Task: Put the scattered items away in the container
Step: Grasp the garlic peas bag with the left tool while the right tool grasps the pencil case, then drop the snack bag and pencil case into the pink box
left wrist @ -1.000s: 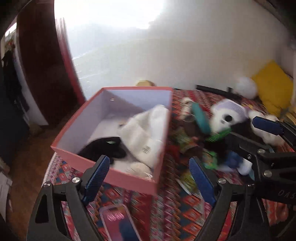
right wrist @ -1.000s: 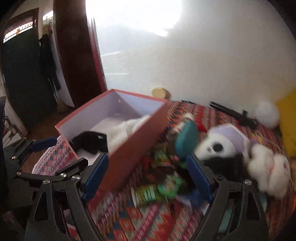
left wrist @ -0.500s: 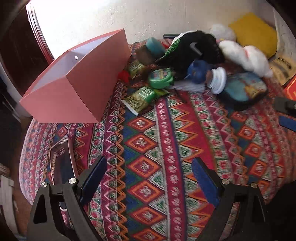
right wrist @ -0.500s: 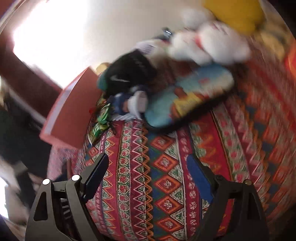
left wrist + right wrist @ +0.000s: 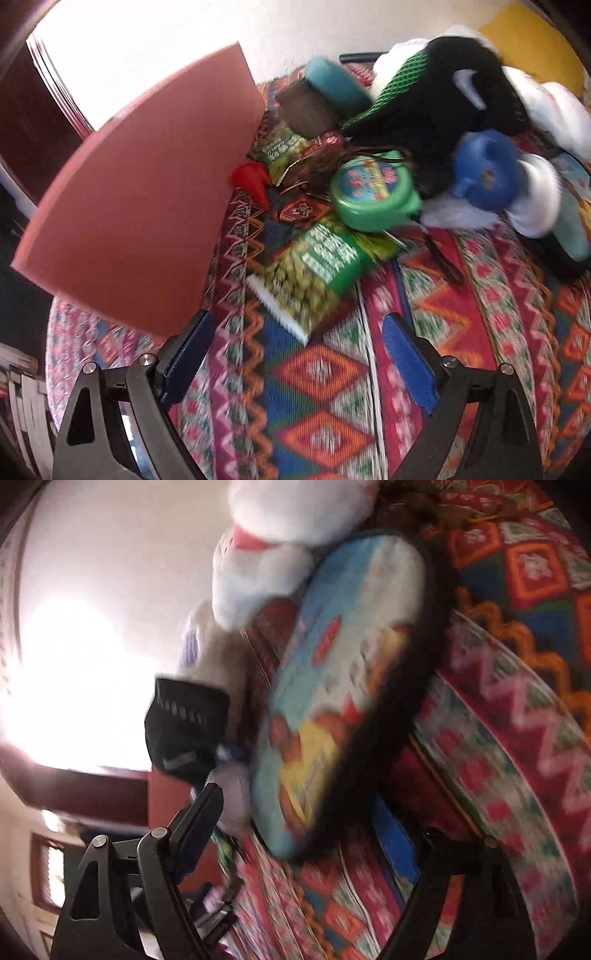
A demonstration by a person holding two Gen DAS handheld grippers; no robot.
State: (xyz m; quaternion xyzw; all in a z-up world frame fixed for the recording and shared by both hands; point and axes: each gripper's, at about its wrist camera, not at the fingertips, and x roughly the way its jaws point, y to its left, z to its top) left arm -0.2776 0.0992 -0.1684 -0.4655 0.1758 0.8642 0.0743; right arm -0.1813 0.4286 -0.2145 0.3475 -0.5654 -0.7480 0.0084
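Red box (image 5: pixel 140 206) shows only its outer wall — contents hidden; the pencil case (image 5: pixel 343 686) is smeared by blur, picture unreadable.

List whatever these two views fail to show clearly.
- Pink box interior: left wrist view, its own wall hides it.
- Pea snack packet print: left wrist view, motion blur.
- Pouch picture: right wrist view, blurred.
- White plush: right wrist view, cut by top edge.

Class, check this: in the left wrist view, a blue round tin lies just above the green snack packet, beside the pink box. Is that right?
One detail is wrong: the round tin is green, not blue. The left wrist view shows it just above the snack packet, beside the pink box.
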